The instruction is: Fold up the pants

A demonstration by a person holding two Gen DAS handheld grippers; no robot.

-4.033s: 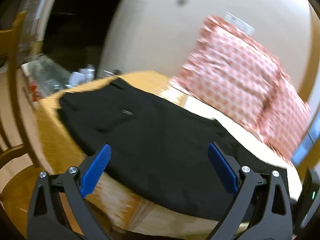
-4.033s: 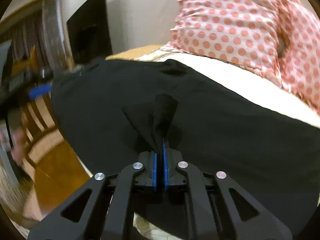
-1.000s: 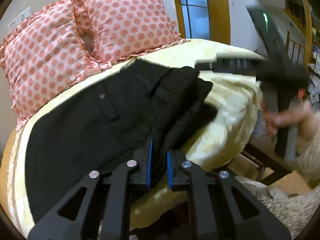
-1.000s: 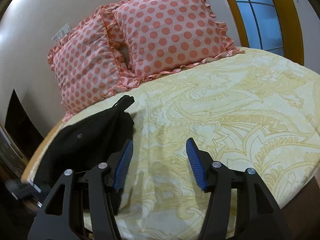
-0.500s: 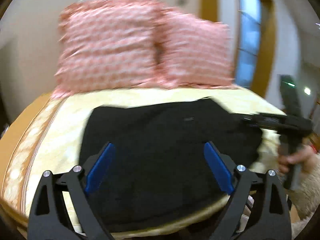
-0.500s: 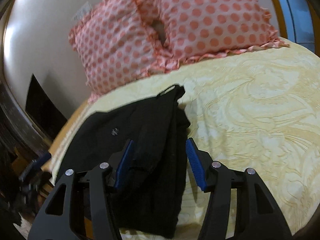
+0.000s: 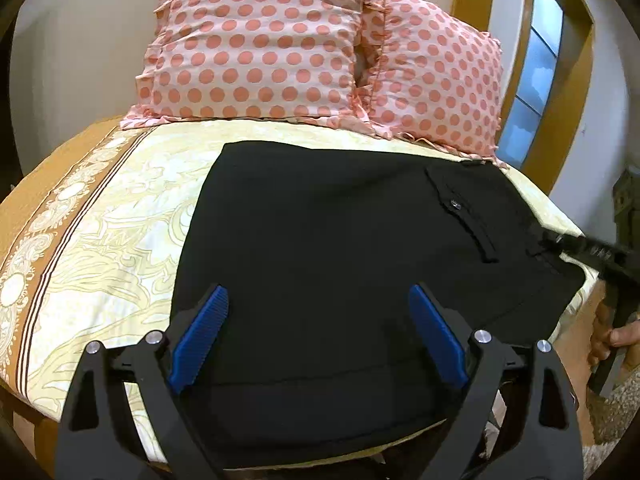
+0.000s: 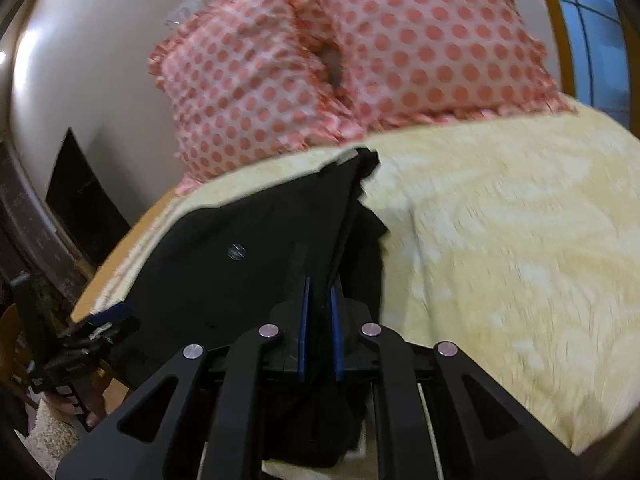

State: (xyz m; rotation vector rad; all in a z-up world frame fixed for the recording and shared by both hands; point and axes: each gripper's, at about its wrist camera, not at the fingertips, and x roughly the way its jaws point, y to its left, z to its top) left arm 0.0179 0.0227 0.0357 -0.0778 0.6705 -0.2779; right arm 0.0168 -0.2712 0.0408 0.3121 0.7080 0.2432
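Right gripper (image 8: 319,312) clamps the folded edge of black pants (image 7: 352,248) lying across a yellow bedspread (image 7: 100,232); the left gripper (image 7: 318,336) hangs spread wide over their near hem. A hasty pull, it seems through the blur, could drag the layers askew. Polka-dot pillows (image 7: 260,48) crowd the far side.

Left gripper (image 7: 318,328) jaws spread wide; right gripper (image 8: 319,320) jaws nearly closed.
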